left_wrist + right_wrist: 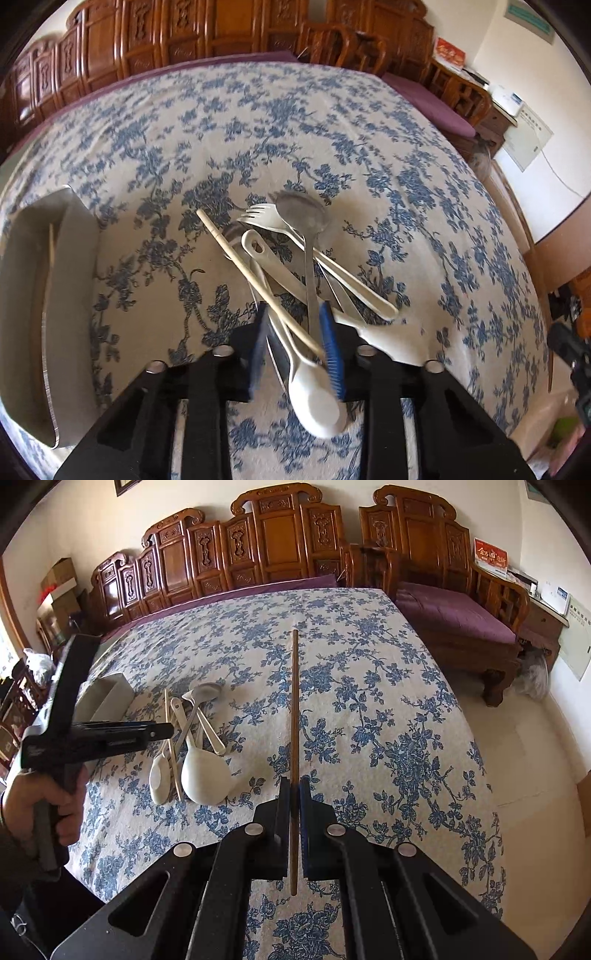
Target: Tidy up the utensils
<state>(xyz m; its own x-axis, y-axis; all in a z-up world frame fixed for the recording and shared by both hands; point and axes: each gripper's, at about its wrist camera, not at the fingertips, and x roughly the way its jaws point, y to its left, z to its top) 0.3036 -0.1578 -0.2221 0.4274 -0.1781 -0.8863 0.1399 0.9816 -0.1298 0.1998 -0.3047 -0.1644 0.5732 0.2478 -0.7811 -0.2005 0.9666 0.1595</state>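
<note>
A pile of utensils [295, 266] lies on the blue-flowered tablecloth: a metal spoon [303, 218], a white fork [266, 218], a pale chopstick [251, 273], a white spoon [314, 402] and a white ladle [205, 771]. My left gripper [295, 347] is open, its blue pads either side of the chopstick and spoon handles. It also shows in the right wrist view [162, 731] above the pile [188, 738]. My right gripper [294, 794] is shut on a brown chopstick [294, 716] that points away over the table.
A grey tray [74, 295] holding one chopstick [51, 243] sits left of the pile; it also shows in the right wrist view [107, 698]. Carved wooden chairs [280, 535] stand beyond the table's far edge, and a purple-cushioned bench [458, 616] at the right.
</note>
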